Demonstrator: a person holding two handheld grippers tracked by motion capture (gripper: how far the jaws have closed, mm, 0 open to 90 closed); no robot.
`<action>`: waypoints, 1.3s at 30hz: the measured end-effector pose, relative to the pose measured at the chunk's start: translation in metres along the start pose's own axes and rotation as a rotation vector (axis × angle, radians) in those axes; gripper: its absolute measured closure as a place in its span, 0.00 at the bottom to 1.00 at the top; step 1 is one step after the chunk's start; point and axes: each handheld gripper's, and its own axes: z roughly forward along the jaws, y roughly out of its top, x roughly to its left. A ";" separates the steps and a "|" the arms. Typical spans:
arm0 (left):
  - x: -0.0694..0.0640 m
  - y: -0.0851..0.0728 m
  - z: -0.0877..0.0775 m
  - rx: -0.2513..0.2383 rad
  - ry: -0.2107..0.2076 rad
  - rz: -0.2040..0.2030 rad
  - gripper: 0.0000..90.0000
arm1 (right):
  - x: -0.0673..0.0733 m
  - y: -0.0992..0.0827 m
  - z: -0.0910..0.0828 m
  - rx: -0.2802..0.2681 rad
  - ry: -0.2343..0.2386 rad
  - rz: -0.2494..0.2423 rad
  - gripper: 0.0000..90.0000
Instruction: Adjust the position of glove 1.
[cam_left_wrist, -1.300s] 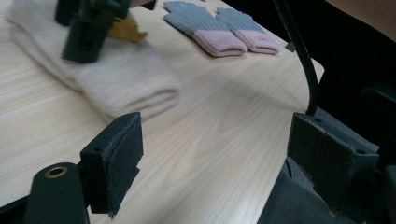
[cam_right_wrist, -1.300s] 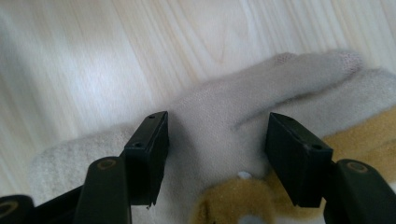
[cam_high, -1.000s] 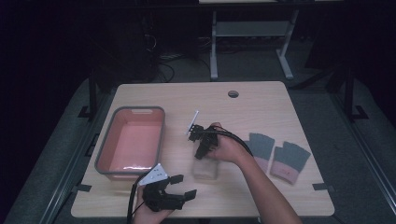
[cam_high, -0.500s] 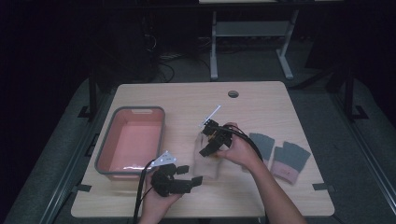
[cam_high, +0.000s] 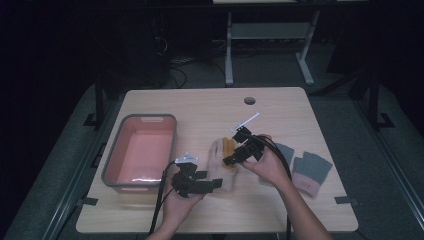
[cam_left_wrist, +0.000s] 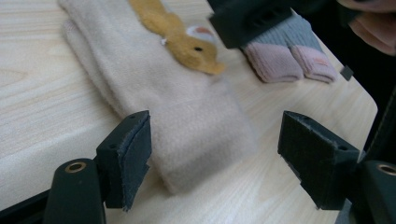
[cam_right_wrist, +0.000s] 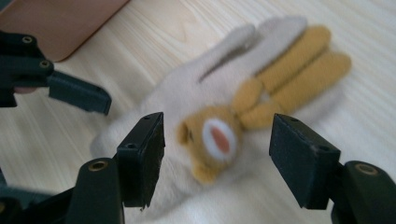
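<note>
A beige fleece sock (cam_high: 219, 167) with an orange rabbit (cam_right_wrist: 219, 135) sewn on lies flat at the table's middle front. My left gripper (cam_high: 210, 178) is at its near end. In the left gripper view the left gripper (cam_left_wrist: 215, 140) has the sock's end (cam_left_wrist: 187, 121) between its jaws; they have just been closing, but the pads stand clear of the cloth. My right gripper (cam_high: 234, 150) hovers over the sock's middle. In the right gripper view the right gripper (cam_right_wrist: 217, 158) is open astride the rabbit, not pressing on it.
A pink tub with a grey rim (cam_high: 112, 155) stands at the left, close beside the left hand. Two grey and pink socks (cam_high: 310, 172) lie at the right, also seen past the beige sock (cam_left_wrist: 289, 56). A round hole (cam_high: 249, 100) is at the table's far edge.
The left gripper has moved forward and right to the sock's near end. The right gripper has shifted right along the sock.
</note>
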 end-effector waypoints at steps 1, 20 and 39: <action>0.001 0.000 0.001 0.004 0.002 -0.001 0.29 | -0.001 -0.002 -0.001 -0.004 0.013 0.019 0.41; 0.016 0.004 0.019 0.123 0.001 -0.096 0.40 | -0.015 -0.042 0.015 -0.061 0.100 0.271 0.48; 0.020 0.003 0.027 0.181 0.013 -0.097 0.52 | -0.016 -0.054 0.039 -0.118 0.156 0.383 0.52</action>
